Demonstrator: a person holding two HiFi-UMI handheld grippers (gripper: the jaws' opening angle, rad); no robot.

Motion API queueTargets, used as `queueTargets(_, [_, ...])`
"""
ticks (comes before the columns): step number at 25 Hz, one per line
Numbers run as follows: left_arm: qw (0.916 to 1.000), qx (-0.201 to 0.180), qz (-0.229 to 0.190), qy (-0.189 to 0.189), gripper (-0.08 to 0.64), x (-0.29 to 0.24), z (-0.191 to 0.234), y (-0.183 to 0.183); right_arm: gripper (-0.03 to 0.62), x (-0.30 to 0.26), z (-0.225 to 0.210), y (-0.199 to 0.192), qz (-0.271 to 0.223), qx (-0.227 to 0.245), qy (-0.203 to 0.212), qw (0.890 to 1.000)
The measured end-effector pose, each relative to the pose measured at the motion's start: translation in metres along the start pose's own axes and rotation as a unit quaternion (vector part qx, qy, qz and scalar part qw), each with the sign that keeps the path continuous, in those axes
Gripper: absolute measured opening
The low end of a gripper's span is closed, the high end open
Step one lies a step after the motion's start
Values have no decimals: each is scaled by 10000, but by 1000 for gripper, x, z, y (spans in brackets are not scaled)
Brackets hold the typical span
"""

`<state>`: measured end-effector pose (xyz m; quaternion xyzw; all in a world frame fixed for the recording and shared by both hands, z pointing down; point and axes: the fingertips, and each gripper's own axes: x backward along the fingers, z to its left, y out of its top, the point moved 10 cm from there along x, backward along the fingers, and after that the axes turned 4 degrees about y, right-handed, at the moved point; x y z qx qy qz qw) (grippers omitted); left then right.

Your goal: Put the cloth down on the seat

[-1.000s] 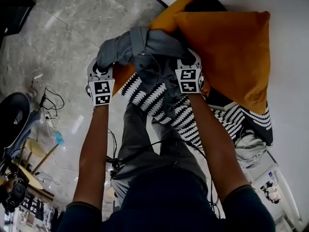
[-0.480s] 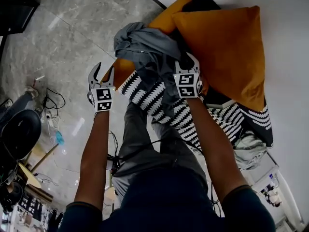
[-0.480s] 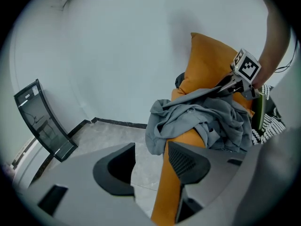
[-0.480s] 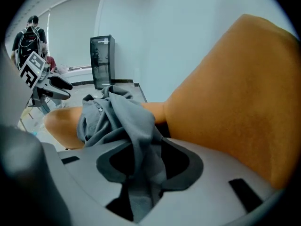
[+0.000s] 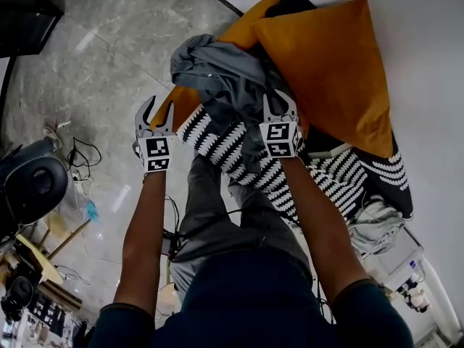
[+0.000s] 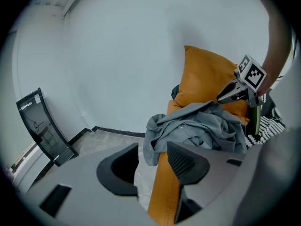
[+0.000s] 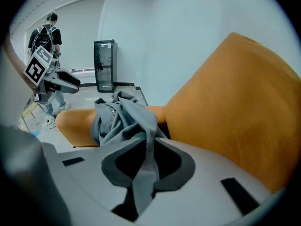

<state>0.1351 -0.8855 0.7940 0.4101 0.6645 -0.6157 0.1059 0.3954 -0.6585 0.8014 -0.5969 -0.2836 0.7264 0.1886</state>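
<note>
Cloth [image 5: 217, 67] heaped on seat [image 5: 183, 107], 12 o'clock. Left gripper [image 5: 159, 111]: wide, empty, just narrowed slightly. Right gripper [image 5: 279, 104]: just closed, pinching fold, probably to spread it.

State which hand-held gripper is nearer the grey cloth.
Right. The right hand-held gripper, its jaws just closing, pinches a fold of the grey cloth; the left hand-held gripper, jaws wide though just narrowing, stands beside it, apart.

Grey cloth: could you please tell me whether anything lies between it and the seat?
Nothing visible does. The grey cloth already lies heaped on the orange seat, against the orange cushion. One fold runs between the right claw's jaws, which have just been closing on it.
</note>
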Motion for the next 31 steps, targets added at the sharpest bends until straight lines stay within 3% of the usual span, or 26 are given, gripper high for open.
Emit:
queueTargets(4, [9995, 149, -280, -70, 102, 16, -7, 10, 17, 18, 9, 0, -3, 2, 237, 9997])
queueTargets(9, [9981, 184, -567, -145, 24, 35, -9, 24, 14, 35, 17, 2, -13, -109, 405, 9991])
queueTargets(17, [9958, 204, -889, -116, 14, 66, -13, 38, 14, 67, 23, 10, -285, -61, 407, 9987])
queueTargets(31, [9955, 240, -909, -130, 14, 70, -7, 33, 14, 70, 32, 16, -310, -47, 328, 9990])
